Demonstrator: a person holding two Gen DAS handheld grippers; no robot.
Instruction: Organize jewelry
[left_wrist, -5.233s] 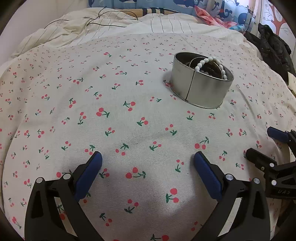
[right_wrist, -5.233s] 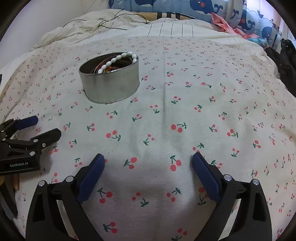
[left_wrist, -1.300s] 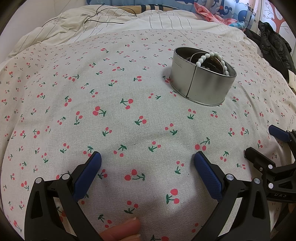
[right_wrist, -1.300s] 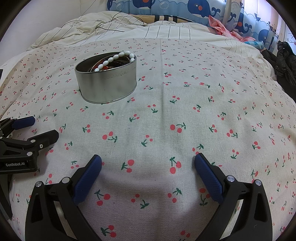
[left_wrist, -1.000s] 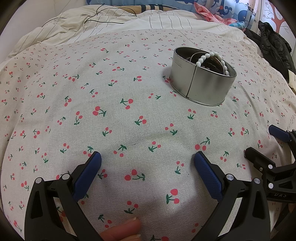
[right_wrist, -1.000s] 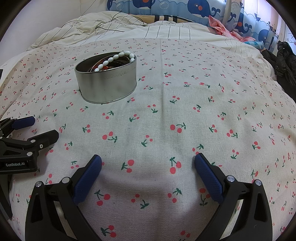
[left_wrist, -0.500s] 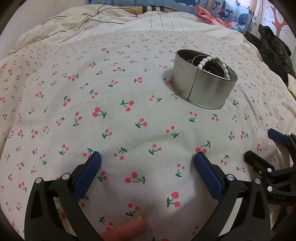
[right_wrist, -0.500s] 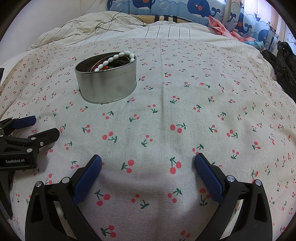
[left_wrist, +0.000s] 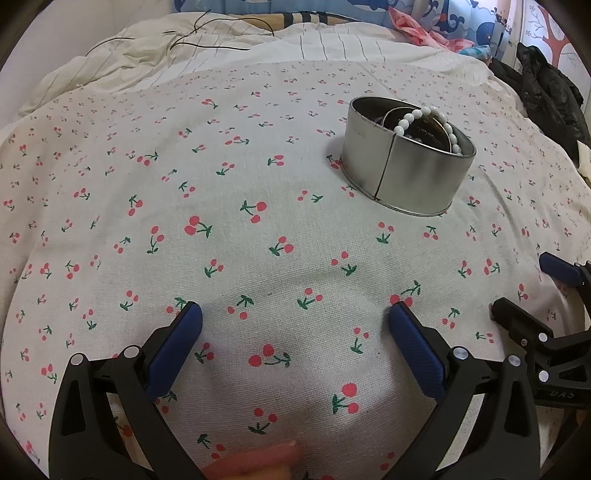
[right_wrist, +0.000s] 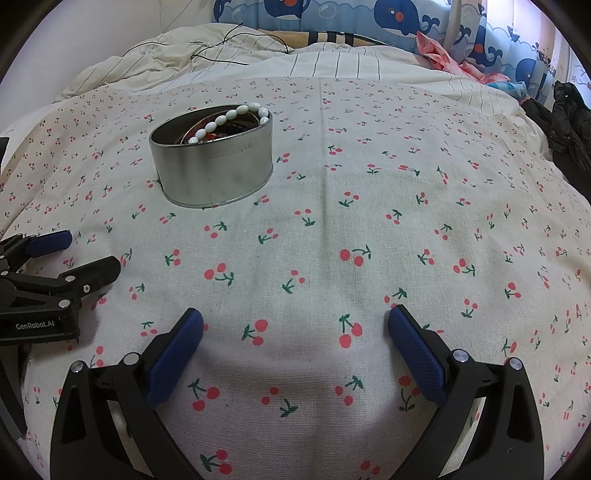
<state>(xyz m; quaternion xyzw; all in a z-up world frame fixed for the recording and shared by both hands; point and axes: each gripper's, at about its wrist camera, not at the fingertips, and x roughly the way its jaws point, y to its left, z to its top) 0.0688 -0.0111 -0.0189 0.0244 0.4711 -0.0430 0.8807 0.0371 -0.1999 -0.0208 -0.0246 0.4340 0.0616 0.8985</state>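
Note:
A round silver tin (left_wrist: 406, 173) stands on the cherry-print cloth (left_wrist: 221, 184), ahead and right of my left gripper (left_wrist: 295, 314). A white bead bracelet (left_wrist: 424, 122) leans over its rim, with darker bangles inside. In the right wrist view the tin (right_wrist: 214, 166) is ahead to the left, with the bracelet (right_wrist: 229, 118) across its top. My right gripper (right_wrist: 295, 317) is open and empty, low over the cloth. My left gripper is open and empty too. Each gripper shows at the edge of the other's view: the right (left_wrist: 532, 295) and the left (right_wrist: 74, 254).
A striped cream duvet (right_wrist: 332, 62) with a thin black cable (right_wrist: 221, 44) lies behind the cloth. Whale-print pillows (right_wrist: 406, 18) and pink fabric (right_wrist: 443, 51) sit at the back. Dark clothing (left_wrist: 546, 92) lies at the right. A fingertip (left_wrist: 258, 461) shows at the bottom.
The left gripper has drifted slightly, so the tin sits a little lower in its view. The right gripper and the tin have stayed still. Both grippers remain open.

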